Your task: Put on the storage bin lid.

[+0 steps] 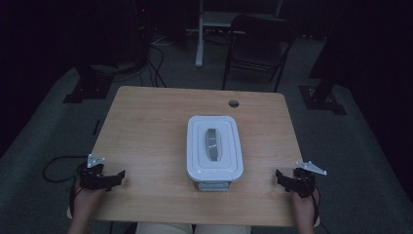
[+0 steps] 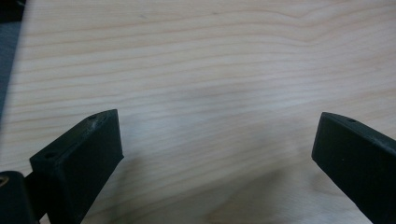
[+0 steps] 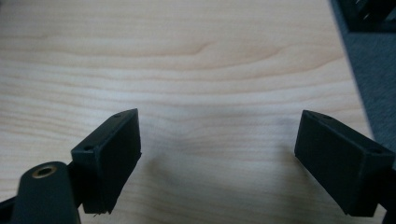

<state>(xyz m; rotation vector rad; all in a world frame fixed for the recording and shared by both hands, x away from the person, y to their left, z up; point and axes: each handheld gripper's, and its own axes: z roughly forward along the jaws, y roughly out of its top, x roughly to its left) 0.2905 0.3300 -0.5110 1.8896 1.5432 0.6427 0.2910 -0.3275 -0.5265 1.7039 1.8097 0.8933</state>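
A white lidded plastic box (image 1: 214, 147) with a grey handle (image 1: 213, 144) on its lid sits in the middle of the wooden table (image 1: 146, 126). My left gripper (image 1: 108, 178) rests near the table's front left corner, well to the left of the box. In the left gripper view my left gripper (image 2: 217, 140) is open over bare wood, nothing between its jaws. My right gripper (image 1: 287, 179) lies near the front right corner, to the right of the box. The right gripper view shows my right gripper (image 3: 219, 137) open too, jaws wide apart over bare wood.
A round cable hole (image 1: 234, 103) is in the table's far edge. Behind the table stand a dark folding chair (image 1: 258, 44) and a white post (image 1: 199, 34). Cables (image 1: 151, 63) lie on the grey floor. The table's right edge (image 3: 348, 70) runs close to the right gripper.
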